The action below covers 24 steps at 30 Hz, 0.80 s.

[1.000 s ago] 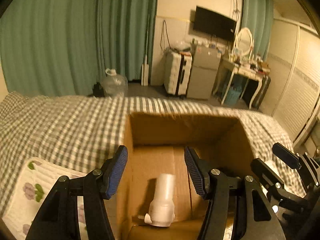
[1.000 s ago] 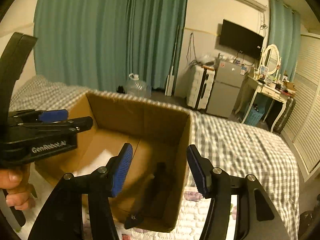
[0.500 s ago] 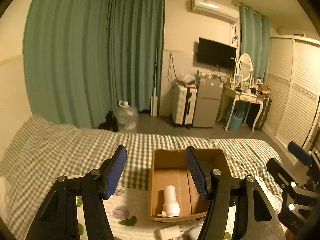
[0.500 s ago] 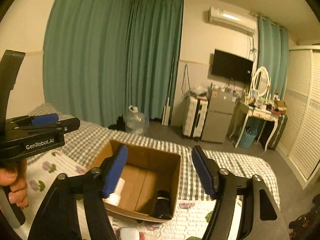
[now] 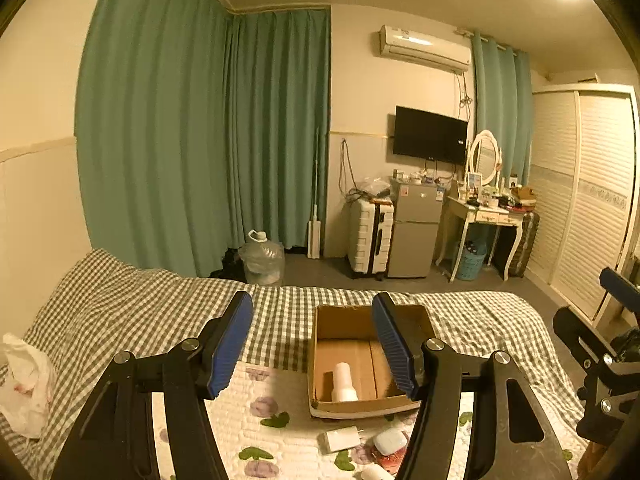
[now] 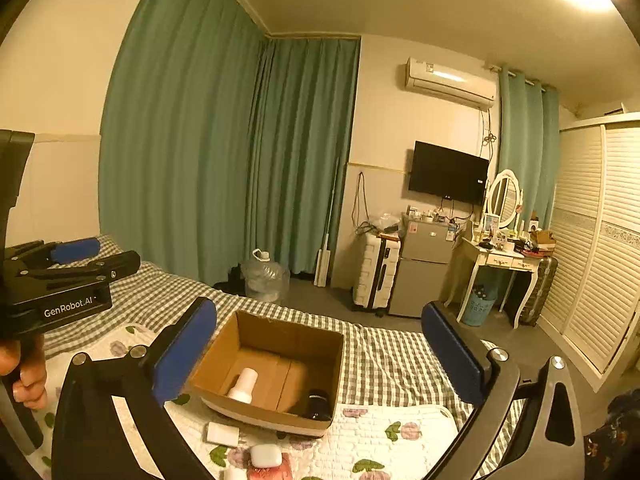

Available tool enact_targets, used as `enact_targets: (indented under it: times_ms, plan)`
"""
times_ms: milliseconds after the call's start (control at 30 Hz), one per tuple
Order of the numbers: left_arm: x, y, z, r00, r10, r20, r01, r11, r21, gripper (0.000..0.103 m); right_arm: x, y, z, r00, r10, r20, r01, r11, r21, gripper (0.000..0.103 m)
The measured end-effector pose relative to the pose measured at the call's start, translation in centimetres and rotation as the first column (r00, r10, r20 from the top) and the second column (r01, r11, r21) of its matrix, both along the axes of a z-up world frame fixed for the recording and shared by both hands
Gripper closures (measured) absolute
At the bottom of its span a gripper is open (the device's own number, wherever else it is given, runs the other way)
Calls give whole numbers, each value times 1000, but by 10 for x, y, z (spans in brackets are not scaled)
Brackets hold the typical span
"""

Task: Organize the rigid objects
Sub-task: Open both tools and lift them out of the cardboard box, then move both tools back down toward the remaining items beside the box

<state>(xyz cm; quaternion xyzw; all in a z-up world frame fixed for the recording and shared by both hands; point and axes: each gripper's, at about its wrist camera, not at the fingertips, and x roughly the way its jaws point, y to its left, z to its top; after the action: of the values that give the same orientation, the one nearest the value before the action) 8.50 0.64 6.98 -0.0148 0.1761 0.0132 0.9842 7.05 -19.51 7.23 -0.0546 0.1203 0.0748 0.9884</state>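
An open cardboard box (image 5: 336,320) (image 6: 288,334) stands on the bed. A white bottle (image 5: 343,378) (image 6: 243,385) lies inside it, and a black object (image 6: 318,402) lies in its right corner. A white flat block (image 5: 340,438) (image 6: 222,434), a pale rounded case (image 5: 390,440) (image 6: 265,455) and a reddish item (image 6: 280,467) lie on the floral quilt in front of the box. My left gripper (image 5: 312,344) is open and empty, held above and behind the box. My right gripper (image 6: 320,354) is wide open and empty, also high above the bed.
The bed has a checked sheet (image 5: 140,312) and a floral quilt (image 6: 380,440). A crumpled white cloth (image 5: 24,388) lies at the left. Beyond the bed stand a water jug (image 5: 262,258), a suitcase (image 5: 370,236), a small fridge (image 5: 416,232) and a dressing table (image 5: 486,216).
Both grippers have pulled up and back from the box, which now looks small and far. The right gripper has opened wider. Loose items in front of the box have come into view.
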Motion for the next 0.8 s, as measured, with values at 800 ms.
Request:
enact_targets:
  times_ms: [800]
  plan:
    - [-36, 5, -43, 998, -64, 10, 64, 998, 10, 38, -69, -9, -33, 999, -32, 4, 32, 999, -1, 0]
